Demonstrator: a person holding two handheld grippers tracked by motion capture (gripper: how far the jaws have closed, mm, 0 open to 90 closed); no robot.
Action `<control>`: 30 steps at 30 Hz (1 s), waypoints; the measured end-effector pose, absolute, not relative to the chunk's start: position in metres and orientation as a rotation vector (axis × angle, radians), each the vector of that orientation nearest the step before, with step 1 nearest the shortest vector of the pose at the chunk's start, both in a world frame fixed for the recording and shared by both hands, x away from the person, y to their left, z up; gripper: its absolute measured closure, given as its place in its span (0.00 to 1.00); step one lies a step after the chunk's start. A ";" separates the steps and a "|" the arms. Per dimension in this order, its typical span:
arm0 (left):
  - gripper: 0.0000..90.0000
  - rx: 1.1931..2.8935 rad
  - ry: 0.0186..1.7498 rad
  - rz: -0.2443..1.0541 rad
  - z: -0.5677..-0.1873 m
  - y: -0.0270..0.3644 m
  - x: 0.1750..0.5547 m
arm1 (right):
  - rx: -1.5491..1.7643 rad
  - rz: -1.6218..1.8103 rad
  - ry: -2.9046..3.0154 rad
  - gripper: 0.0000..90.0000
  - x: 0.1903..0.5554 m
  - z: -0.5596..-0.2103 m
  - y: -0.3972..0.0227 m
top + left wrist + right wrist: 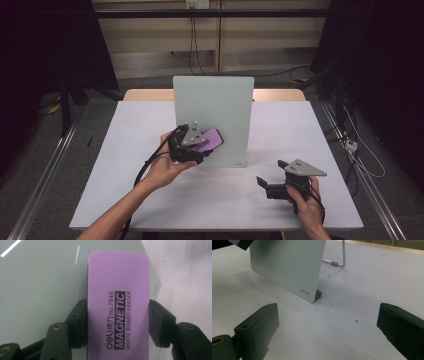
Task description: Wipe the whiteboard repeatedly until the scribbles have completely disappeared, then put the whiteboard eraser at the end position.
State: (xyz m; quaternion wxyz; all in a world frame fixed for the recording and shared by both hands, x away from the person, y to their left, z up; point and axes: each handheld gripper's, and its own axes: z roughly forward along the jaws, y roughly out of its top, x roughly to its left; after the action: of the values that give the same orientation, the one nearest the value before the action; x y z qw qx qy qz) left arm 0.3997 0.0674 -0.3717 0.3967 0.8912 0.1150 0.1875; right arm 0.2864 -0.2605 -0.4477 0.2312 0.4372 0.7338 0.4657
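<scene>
A purple magnetic whiteboard eraser (118, 305) is clamped between the jaws of my left gripper (197, 145), which is shut on it. The eraser (210, 139) lies flat against the lower left face of a small upright whiteboard (220, 110) standing at the table's middle. In the left gripper view the black pads (81, 322) press on both long sides of the eraser, with the board's pale surface (40, 285) behind. My right gripper (272, 176) rests low on the table at the front right, its jaws wide apart with nothing between them. The board's lower corner (308, 291) shows ahead of it.
The white table (125, 150) has bare room to the left and right of the board. A wire stand (339, 261) props the board from behind. Cables (360, 155) and metal rails run on the floor beside the table.
</scene>
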 end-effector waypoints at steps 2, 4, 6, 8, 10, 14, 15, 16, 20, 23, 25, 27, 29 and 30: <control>0.46 2.239 0.316 0.442 -0.370 0.072 0.399 | 1.202 1.286 2.018 0.04 0.285 -0.448 -0.260; 0.46 2.216 0.336 0.421 -0.369 0.076 0.398 | 1.197 1.285 2.019 0.04 0.285 -0.447 -0.260; 0.46 2.206 0.360 0.396 -0.368 0.080 0.397 | 1.198 1.285 2.019 0.04 0.285 -0.447 -0.261; 0.46 2.202 0.367 0.380 -0.368 0.082 0.396 | 1.200 1.285 2.018 0.04 0.285 -0.447 -0.261; 0.46 2.192 0.374 0.360 -0.366 0.085 0.395 | 1.201 1.284 2.018 0.04 0.286 -0.447 -0.260; 0.46 2.183 0.378 0.321 -0.363 0.092 0.393 | 1.196 1.280 2.025 0.04 0.286 -0.448 -0.259; 0.46 2.183 0.383 0.309 -0.363 0.093 0.393 | 1.198 1.280 2.023 0.04 0.286 -0.447 -0.260; 0.46 2.172 0.387 0.296 -0.363 0.094 0.393 | 1.201 1.280 2.021 0.04 0.286 -0.447 -0.260; 0.46 2.183 0.387 0.265 -0.362 0.098 0.394 | 1.220 1.282 2.014 0.04 0.287 -0.448 -0.260; 0.46 2.193 0.395 0.263 -0.362 0.099 0.392 | 1.210 1.272 2.024 0.05 0.288 -0.448 -0.258; 0.46 2.205 0.383 0.249 -0.362 0.098 0.391 | 1.207 1.272 2.027 0.04 0.287 -0.448 -0.257; 0.46 2.217 0.379 0.249 -0.361 0.097 0.391 | 1.206 1.276 2.025 0.04 0.286 -0.448 -0.258; 0.46 2.218 0.388 0.235 -0.361 0.095 0.390 | 1.210 1.275 2.026 0.04 0.286 -0.448 -0.259; 0.46 2.223 0.385 0.227 -0.361 0.095 0.391 | 1.208 1.276 2.025 0.05 0.286 -0.448 -0.260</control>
State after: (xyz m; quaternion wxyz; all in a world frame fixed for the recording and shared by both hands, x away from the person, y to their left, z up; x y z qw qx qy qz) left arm 0.3907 0.0948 -0.3612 0.4232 0.8883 0.1537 0.0908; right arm 0.2862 -0.2600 -0.4484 0.2283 0.4386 0.7353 0.4635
